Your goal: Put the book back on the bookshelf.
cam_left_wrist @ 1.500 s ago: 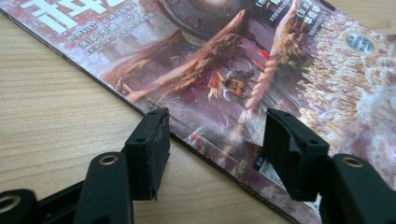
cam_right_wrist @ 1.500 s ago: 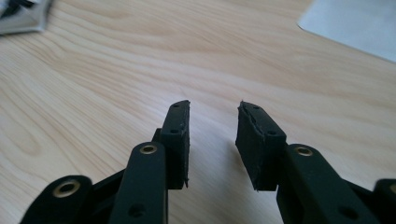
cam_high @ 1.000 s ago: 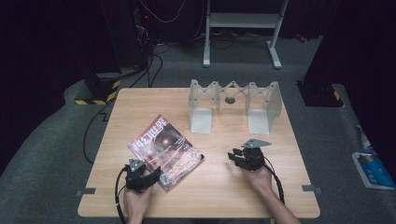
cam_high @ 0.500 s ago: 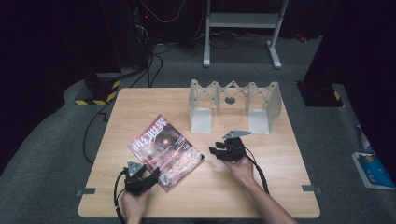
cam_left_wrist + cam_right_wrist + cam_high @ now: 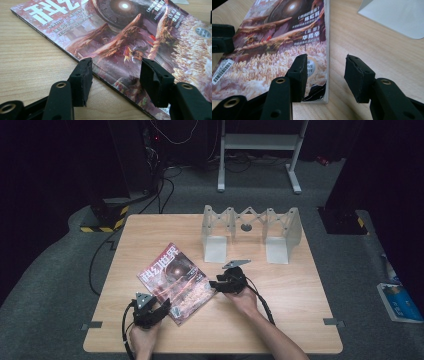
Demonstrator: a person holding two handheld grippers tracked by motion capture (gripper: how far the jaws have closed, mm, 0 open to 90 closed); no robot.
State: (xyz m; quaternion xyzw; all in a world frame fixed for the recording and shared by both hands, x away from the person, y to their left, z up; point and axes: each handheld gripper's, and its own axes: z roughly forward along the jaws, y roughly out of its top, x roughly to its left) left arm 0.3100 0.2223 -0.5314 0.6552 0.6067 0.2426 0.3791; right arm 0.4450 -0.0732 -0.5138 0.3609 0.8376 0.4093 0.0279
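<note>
A magazine (image 5: 175,281) with a reddish picture cover lies flat on the wooden table, turned at an angle. My left gripper (image 5: 166,306) rests low at its near corner. Its jaws have just been closing a little and stand open astride the magazine's spine edge (image 5: 125,30), one pad on bare wood and one over the cover (image 5: 116,62). My right gripper (image 5: 213,284) is at the magazine's right edge. Its jaws have just been opening and stand open (image 5: 325,58), with the magazine's (image 5: 282,37) torn near corner between them, unpressed.
A white folding rack (image 5: 250,231) stands at the back of the table (image 5: 300,315); one of its feet (image 5: 392,15) is just beyond my right gripper. Bare wood lies to the right of the magazine. A blue-and-white item (image 5: 400,301) lies on the floor, right.
My right gripper has moved left across the table to the magazine's right edge, and its jaws stand wider. The left gripper has kept its place at the near corner.
</note>
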